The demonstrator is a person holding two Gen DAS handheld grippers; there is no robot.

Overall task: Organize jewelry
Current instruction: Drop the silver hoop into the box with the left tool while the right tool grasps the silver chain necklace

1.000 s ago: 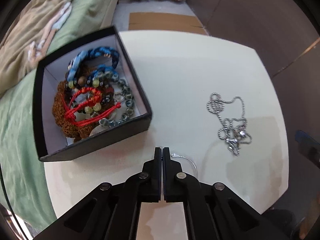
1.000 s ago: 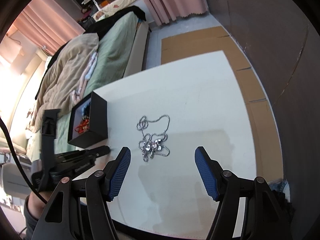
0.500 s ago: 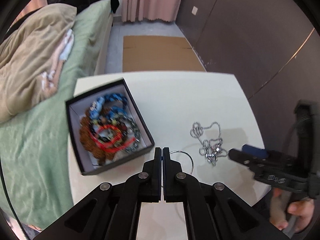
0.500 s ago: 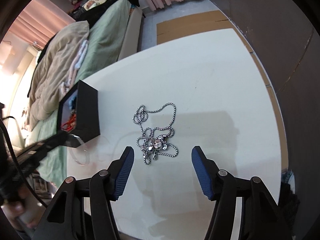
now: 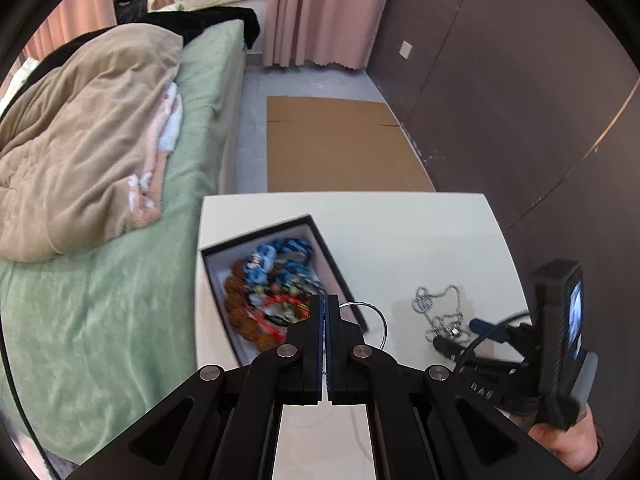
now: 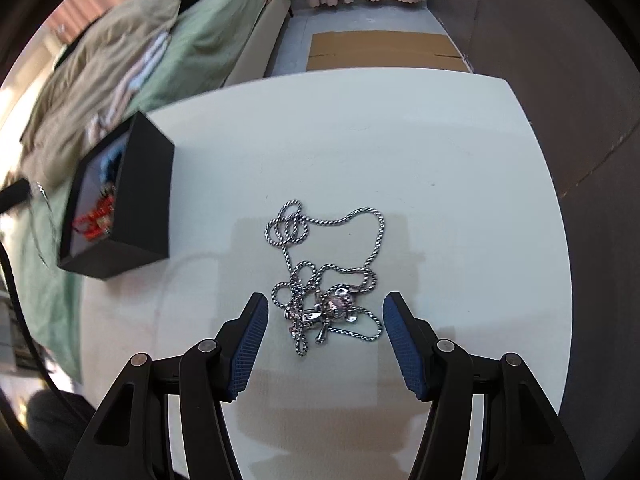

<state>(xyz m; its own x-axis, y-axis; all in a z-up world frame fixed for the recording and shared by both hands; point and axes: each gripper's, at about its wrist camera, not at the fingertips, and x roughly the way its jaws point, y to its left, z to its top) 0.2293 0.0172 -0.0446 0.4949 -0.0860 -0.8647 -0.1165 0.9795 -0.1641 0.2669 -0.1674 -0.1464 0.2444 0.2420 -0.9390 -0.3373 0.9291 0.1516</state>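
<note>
Since a second ago my left gripper (image 5: 324, 300) has lifted away from the white tabletop (image 6: 360, 128), jaws pressed together on a thin wire hoop (image 5: 374, 316), now hanging over the corner of the black square box (image 5: 320, 236) of beaded and braided bracelets (image 5: 272, 284). My right gripper (image 6: 325, 316) has dropped closer, its ribbed blue pads (image 6: 250, 344) narrowing slightly yet spread either side of the tangled silver chain necklace (image 6: 328, 272) lying on the table.

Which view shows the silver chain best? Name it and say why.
The right wrist view: the chain lies sharp and whole on the table, just ahead of the open right gripper. In the left wrist view it is small, off to the side, partly hidden by that gripper.
</note>
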